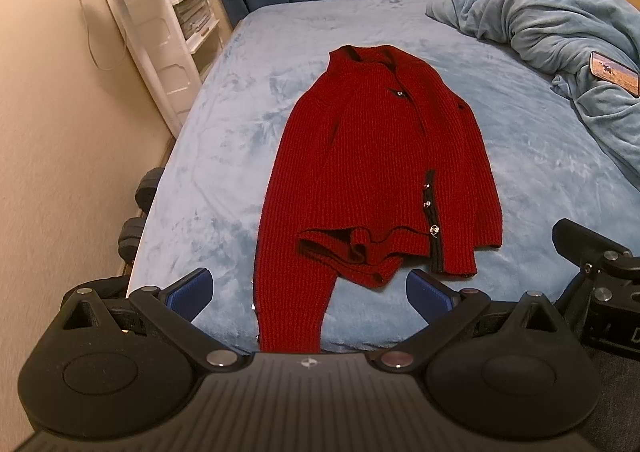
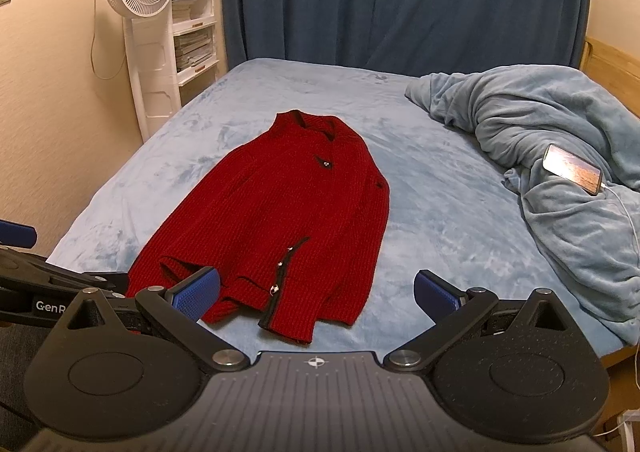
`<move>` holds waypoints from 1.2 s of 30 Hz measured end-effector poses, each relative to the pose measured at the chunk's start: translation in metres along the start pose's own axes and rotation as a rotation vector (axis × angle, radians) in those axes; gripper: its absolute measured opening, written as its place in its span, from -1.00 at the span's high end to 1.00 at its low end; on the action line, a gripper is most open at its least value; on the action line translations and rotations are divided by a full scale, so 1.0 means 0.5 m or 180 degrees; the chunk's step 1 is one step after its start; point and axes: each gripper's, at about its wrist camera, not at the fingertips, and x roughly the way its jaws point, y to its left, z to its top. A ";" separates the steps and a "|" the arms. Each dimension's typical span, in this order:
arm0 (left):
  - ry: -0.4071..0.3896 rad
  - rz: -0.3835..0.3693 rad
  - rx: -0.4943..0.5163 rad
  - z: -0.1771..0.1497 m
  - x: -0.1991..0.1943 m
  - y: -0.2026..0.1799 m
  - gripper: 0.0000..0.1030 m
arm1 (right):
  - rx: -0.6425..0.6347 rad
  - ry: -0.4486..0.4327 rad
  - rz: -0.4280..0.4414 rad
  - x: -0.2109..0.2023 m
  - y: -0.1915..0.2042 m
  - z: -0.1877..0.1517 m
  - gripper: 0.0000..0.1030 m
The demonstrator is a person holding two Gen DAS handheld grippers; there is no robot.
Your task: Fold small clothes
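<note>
Red knit cardigan (image 1: 376, 155) flat mid-bed (image 1: 224, 139), one sleeve hanging over near edge, apparently. Left gripper (image 1: 310, 290) and right gripper (image 2: 318, 290) both spread wide, empty, hovering at bed edge.

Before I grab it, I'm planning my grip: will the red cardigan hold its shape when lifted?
Probably not: the red cardigan lies limp and rumpled at its hem, so it should droop. Its chunky knit looks grippy. One sleeve trails off the bed edge and may drag.
</note>
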 end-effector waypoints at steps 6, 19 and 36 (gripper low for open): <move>0.0002 -0.0001 -0.0001 0.000 0.000 0.000 -0.99 | -0.0003 -0.0010 0.0000 -0.002 -0.002 0.001 -0.99; 0.0005 -0.0002 0.0000 0.000 0.000 0.000 -0.99 | -0.0001 -0.0014 0.0032 -0.004 -0.007 0.002 -0.99; 0.0040 0.0023 0.0029 -0.006 -0.004 -0.004 -0.99 | 0.0005 -0.0086 0.0045 -0.016 0.000 0.001 -0.99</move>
